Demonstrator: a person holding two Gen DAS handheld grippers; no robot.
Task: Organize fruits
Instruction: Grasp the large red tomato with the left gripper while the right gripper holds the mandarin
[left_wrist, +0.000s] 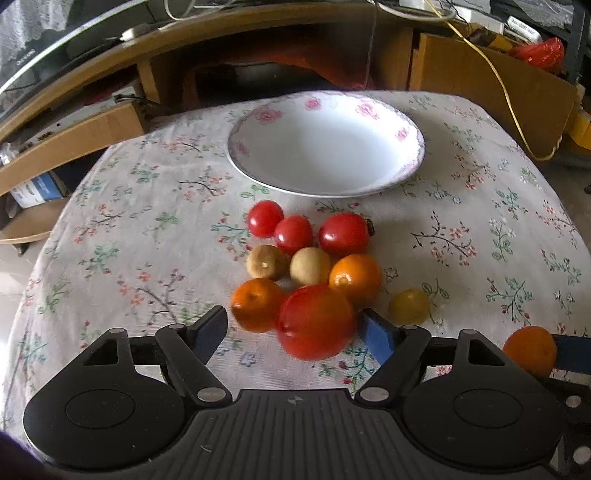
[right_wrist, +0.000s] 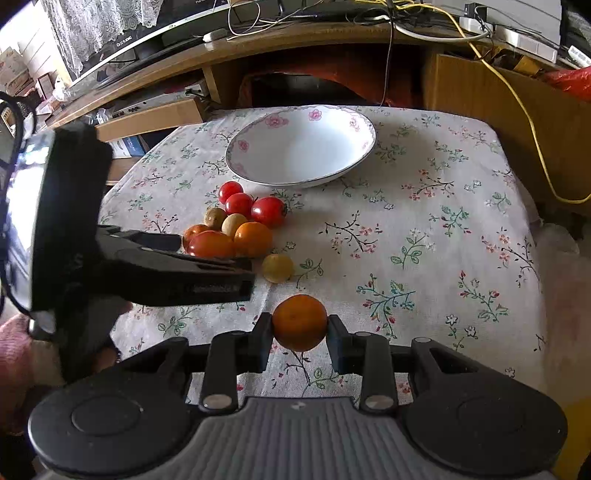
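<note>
Right gripper (right_wrist: 300, 334) clamping orange (right_wrist: 300, 323), left gripper (left_wrist: 291, 328) open round big tomato (left_wrist: 316, 321)

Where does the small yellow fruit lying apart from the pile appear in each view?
Left wrist view: the yellow fruit lies lower right of centre, just right of the pile, beyond the left claw.
Right wrist view: it lies near the centre, between the pile and the orange in the right claw.
Shared landmark: the white floral bowl.

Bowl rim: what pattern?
Pink roses with a thin dark edge line on the white ceramic bowl; shows best in the left wrist view.
</note>
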